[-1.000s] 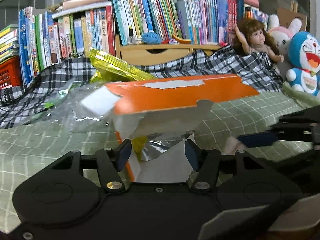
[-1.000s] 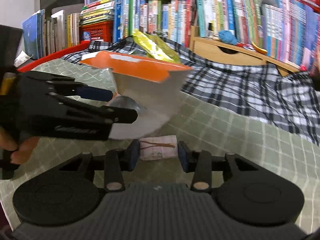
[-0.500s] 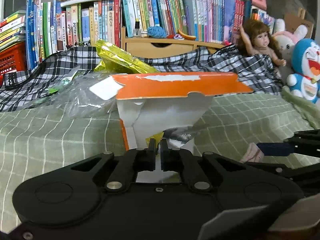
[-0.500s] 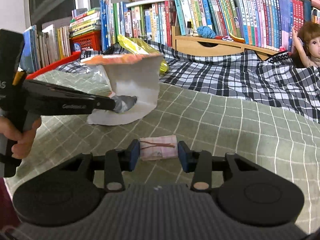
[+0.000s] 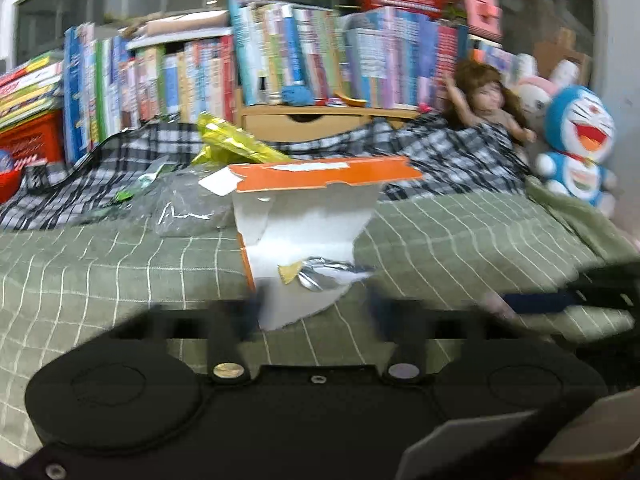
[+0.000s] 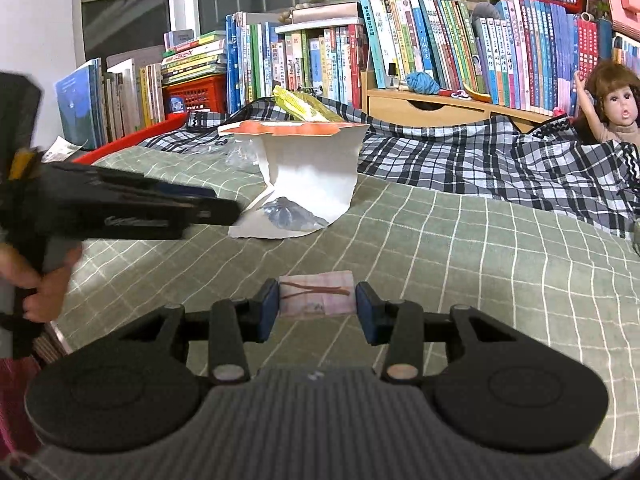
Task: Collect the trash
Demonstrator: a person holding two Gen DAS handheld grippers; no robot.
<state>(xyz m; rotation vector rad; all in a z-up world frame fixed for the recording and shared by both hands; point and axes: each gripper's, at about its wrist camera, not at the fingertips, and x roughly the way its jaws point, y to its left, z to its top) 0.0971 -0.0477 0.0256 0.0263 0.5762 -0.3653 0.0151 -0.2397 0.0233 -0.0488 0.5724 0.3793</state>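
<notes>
An orange-and-white carton [image 5: 316,216] stands open on the green checked bedspread [image 5: 460,240], and a crumpled silver foil wrapper [image 5: 324,274] lies on its white flap. My left gripper [image 5: 316,312], blurred, sits just in front of the flap. Its jaws are opening wide and press on nothing. From the right wrist view the left gripper [image 6: 212,202] reaches in from the left, short of the carton [image 6: 312,172] and the foil wrapper [image 6: 288,216]. My right gripper [image 6: 316,304] is shut on a small folded pinkish paper wrapper [image 6: 316,294], held above the bedspread.
A yellow snack bag [image 5: 236,146] and a clear plastic bag [image 5: 188,204] lie behind the carton, on a black-and-white plaid blanket [image 5: 452,160]. Books, a wooden drawer unit [image 5: 312,122] and a red basket [image 6: 196,94] line the back. A doll [image 5: 488,100] and plush toys [image 5: 576,144] sit at right.
My left gripper, shut on the foil wrapper half a second ago, has let it go on the carton's flap and drawn back. My right gripper has also drawn back, still holding the paper wrapper.
</notes>
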